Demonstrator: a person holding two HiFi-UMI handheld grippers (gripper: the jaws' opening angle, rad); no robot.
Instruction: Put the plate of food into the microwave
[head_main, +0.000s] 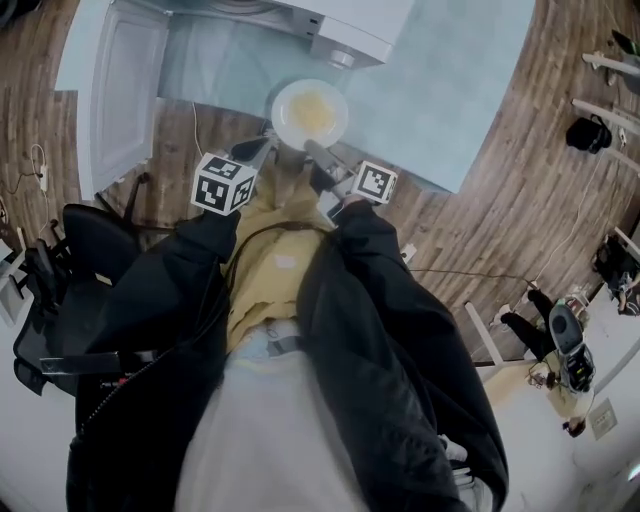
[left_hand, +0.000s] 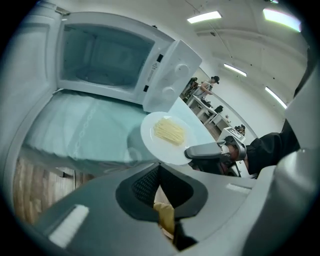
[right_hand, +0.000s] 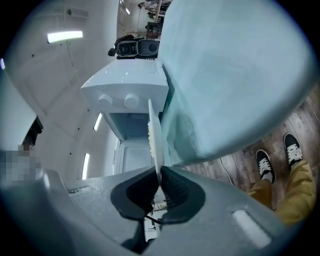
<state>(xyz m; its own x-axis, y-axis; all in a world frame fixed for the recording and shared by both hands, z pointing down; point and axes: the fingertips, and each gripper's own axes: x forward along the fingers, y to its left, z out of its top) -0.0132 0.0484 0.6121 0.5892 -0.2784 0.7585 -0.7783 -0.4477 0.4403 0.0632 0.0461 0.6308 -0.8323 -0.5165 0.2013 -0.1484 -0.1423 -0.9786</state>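
My right gripper (right_hand: 159, 181) pinches the plate (left_hand: 152, 143); left gripper (left_hand: 159, 186) is closed, empty. If it tips, food (left_hand: 170, 131) slides off.

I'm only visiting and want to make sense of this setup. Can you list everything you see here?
microwave: one, white, on the table, door swung open
table: one, pale blue-green cloth, ahead of the person
plate: one, white, held at the table's near edge
food: one pile, pale yellow, on the plate
floor: brown wood-look, around the table
bystander: one, too small for colour, far behind the microwave
sleeves: two, black, behind the grippers
right gripper: one, grey, shut on the plate's rim
left gripper: one, grey, shut and empty, beside the plate
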